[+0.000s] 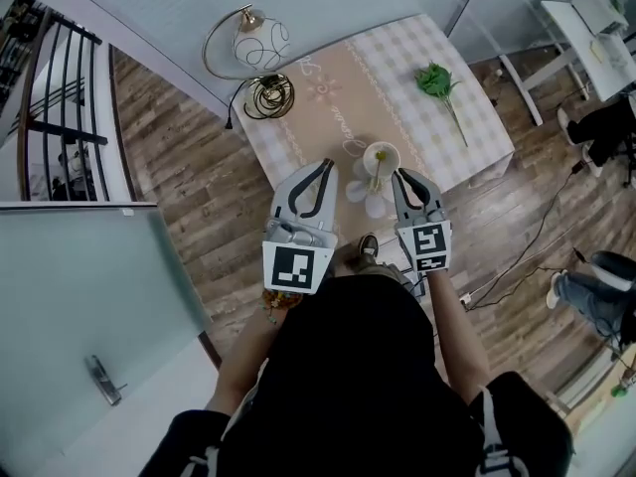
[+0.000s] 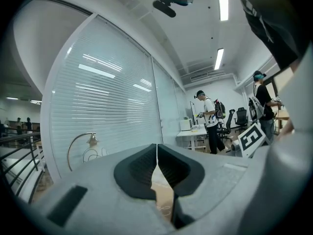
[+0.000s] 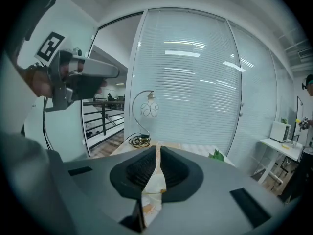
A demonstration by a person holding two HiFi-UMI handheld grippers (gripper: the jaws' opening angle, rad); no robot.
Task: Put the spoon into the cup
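- Two forearms reach forward from the person's black-clad torso. They carry the left tongs (image 1: 326, 165) and the right tongs (image 1: 399, 175) side by side, near each other, with the marker cubes facing the head camera.
- Both tongs point ahead and roughly level: each gripper view looks across the room at a glass wall with blinds.
- The left tongs are shut tip to tip, with nothing between the pads.
- The right tongs are likewise pressed together and empty.
- From the head view, the cup (image 1: 381, 155) shows between the two tongs. It stands on a white flower-shaped mat (image 1: 376, 205) near the front edge of the tabletop (image 1: 467, 137), and neither tongs touches it.
- A thin pale stick, seemingly the spoon (image 1: 378, 170), stands in the cup; it is too small to be sure.
- The tabletop has a checked cloth with a beige centre. A lamp (image 1: 260, 43) with a curved arm and a coiled cable (image 1: 268, 95) sit at the far left corner, and a green sprig (image 1: 435, 79) lies to the right.
- The floor (image 1: 189, 197) is wood planks. A black railing (image 1: 50, 87) runs at the left, and a frosted glass door (image 1: 79, 296) stands nearer.
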